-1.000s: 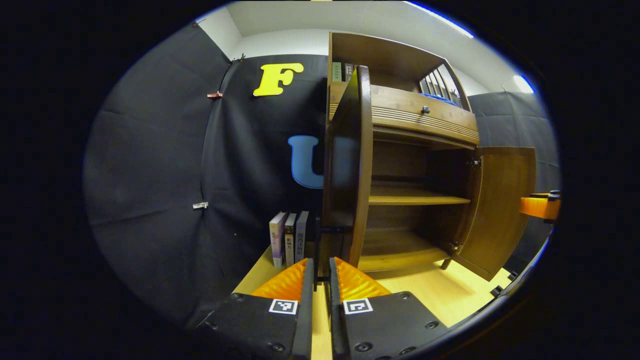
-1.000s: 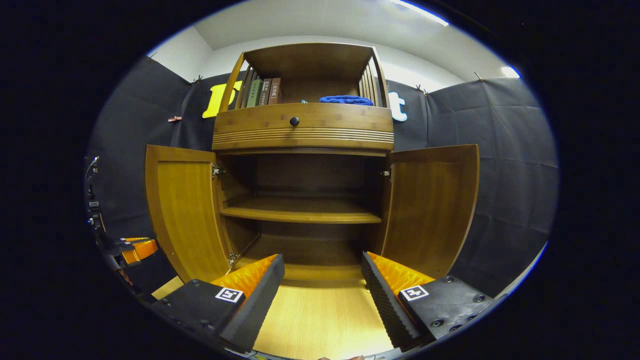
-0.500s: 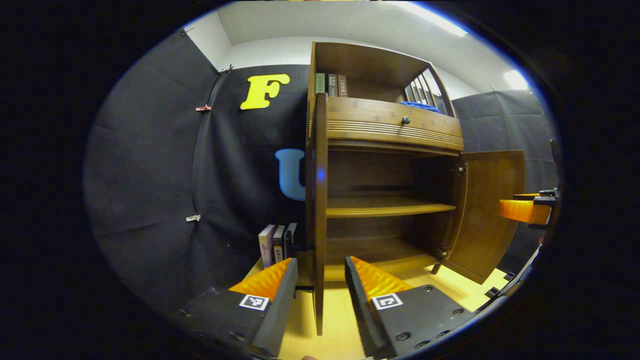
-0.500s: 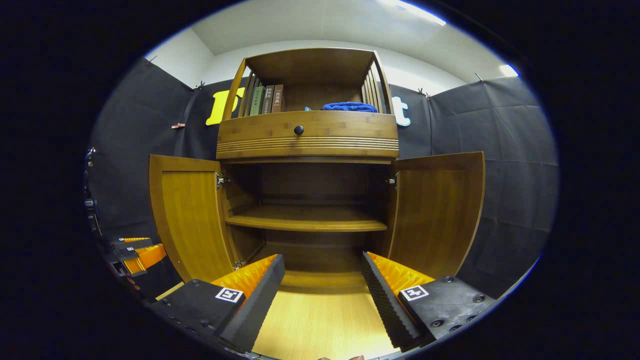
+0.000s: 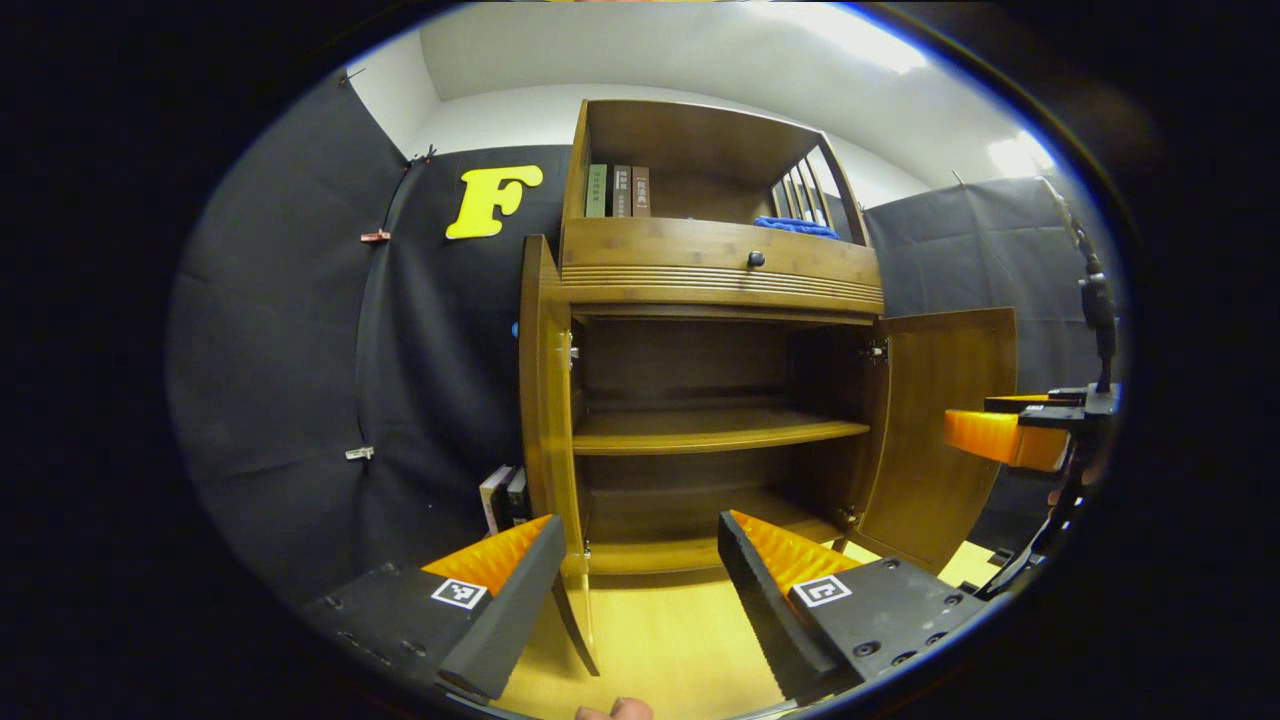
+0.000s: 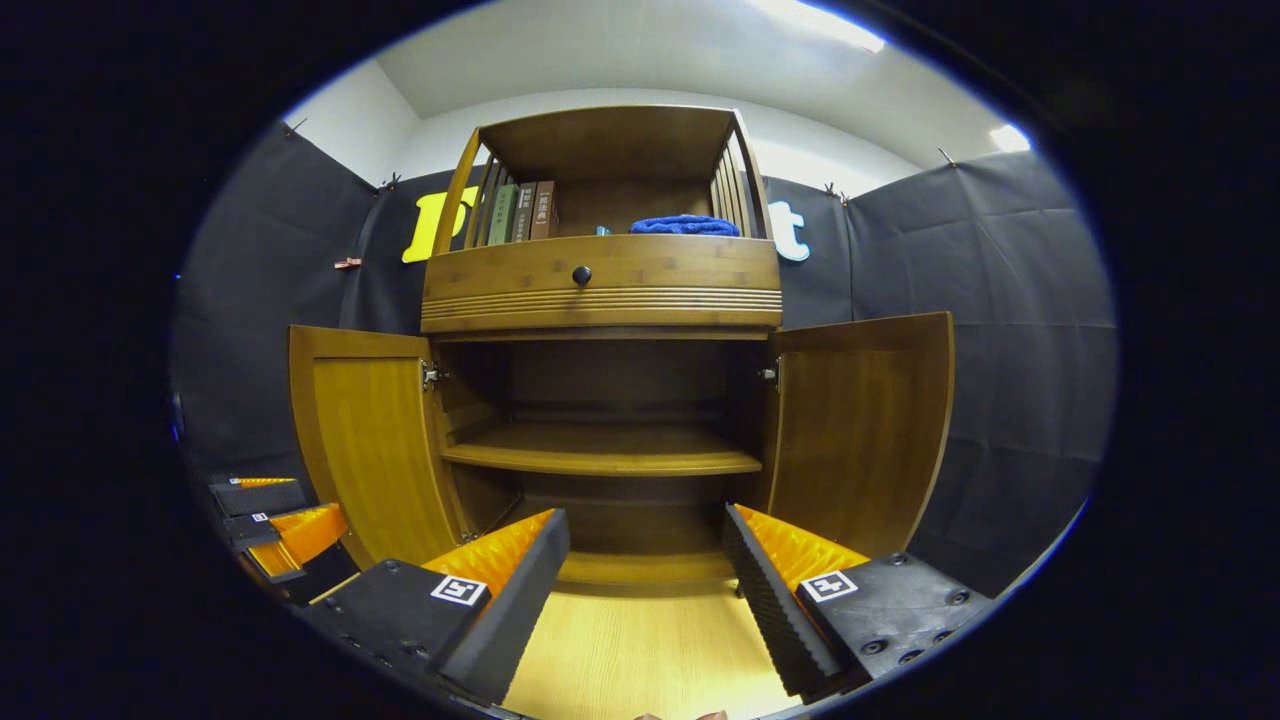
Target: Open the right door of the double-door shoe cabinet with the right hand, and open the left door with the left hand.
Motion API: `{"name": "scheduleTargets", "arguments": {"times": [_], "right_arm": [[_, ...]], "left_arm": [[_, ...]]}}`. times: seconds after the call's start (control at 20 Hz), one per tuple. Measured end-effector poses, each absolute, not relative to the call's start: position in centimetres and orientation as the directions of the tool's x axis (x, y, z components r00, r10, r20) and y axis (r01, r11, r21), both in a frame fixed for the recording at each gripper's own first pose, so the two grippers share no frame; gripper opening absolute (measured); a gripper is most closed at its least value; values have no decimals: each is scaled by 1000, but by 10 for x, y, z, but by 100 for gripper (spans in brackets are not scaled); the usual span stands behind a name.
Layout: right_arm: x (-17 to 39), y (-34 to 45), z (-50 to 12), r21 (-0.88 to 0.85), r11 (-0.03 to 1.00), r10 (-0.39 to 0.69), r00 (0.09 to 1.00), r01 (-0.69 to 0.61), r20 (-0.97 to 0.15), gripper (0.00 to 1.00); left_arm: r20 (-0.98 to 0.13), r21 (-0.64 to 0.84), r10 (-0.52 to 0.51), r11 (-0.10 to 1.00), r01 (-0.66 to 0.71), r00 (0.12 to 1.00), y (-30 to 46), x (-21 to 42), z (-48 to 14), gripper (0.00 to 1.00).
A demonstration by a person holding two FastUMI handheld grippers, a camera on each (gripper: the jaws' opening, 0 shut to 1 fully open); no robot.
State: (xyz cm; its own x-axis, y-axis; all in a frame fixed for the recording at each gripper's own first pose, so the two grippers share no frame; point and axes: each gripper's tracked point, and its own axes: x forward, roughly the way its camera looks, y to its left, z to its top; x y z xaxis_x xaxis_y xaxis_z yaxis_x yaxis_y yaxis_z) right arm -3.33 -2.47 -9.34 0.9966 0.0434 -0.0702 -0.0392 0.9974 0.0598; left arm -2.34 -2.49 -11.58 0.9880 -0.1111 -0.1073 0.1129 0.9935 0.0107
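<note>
Black booth, shoe cabinet at 12 | left door, right door both open | my claws open, empty | done, I think.

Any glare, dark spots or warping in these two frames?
Left gripper view: ceiling light blown out, left door bowed by the fisheye. Right gripper view: sharp, ceiling strip glares, cabinet interior dim behind the shelf, floor bright.
</note>
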Motion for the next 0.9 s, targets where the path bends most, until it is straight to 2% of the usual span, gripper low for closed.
{"name": "scheduleTargets", "arguments": {"times": [0.1,0.15,0.3,0.45,0.5,0.7,0.9], "right_arm": [[-28,-30,-95,39,999,31,997,-28,-70,95],[-25,-35,-96,34,999,20,997,-18,-72,98],[-19,-37,-102,33,999,15,995,-11,-103,98],[-14,-32,-99,-41,999,16,996,-20,-84,95],[-13,-29,-99,-53,998,19,997,-24,-78,98],[-7,-18,-93,-35,998,43,997,-45,-61,96],[-4,-15,-85,-25,998,60,997,-61,-54,98]], "left_arm": [[-124,-15,-119,993,118,985,-34,-24,-119,95],[-127,-17,-125,992,124,984,-41,-27,-121,95],[-122,-6,-109,994,109,986,-38,-24,-121,95],[-140,-11,-117,993,117,983,-45,-24,-127,95],[-145,-3,-117,993,118,982,-45,-24,-127,95],[-144,13,-104,994,106,984,-43,-26,-125,94],[-139,1,-100,995,102,985,-45,-26,-125,94]]}}
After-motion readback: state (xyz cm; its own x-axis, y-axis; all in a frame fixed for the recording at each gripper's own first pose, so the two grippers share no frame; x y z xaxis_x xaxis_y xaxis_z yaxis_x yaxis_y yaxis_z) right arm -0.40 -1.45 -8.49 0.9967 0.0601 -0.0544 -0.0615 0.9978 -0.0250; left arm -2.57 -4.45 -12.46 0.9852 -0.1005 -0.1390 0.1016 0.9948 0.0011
